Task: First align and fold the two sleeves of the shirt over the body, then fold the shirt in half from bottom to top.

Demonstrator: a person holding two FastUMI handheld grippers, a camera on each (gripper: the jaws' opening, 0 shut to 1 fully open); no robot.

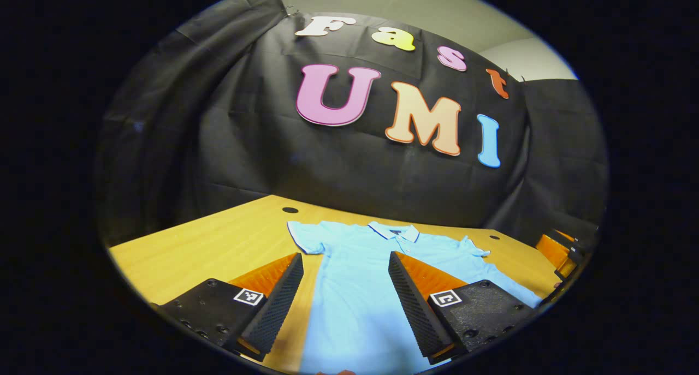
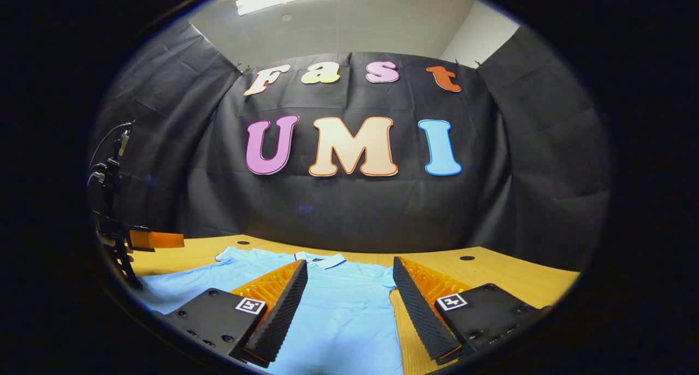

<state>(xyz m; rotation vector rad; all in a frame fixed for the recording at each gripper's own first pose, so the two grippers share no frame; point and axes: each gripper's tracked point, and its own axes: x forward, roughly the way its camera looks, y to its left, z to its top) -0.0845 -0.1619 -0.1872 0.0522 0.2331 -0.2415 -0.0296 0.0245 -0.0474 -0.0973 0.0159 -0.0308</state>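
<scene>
Though flat, shirt beneath open claws.

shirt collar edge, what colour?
White trim on the light blue polo shirt's collar; clearest in left gripper view.

My left tongs and my right tongs both gape wide, holding nothing, level and side by side.

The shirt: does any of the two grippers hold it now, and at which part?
Nothing is held. The left gripper and the right gripper are both open above the shirt, which lies flat on the table with sleeves unfolded.
</scene>
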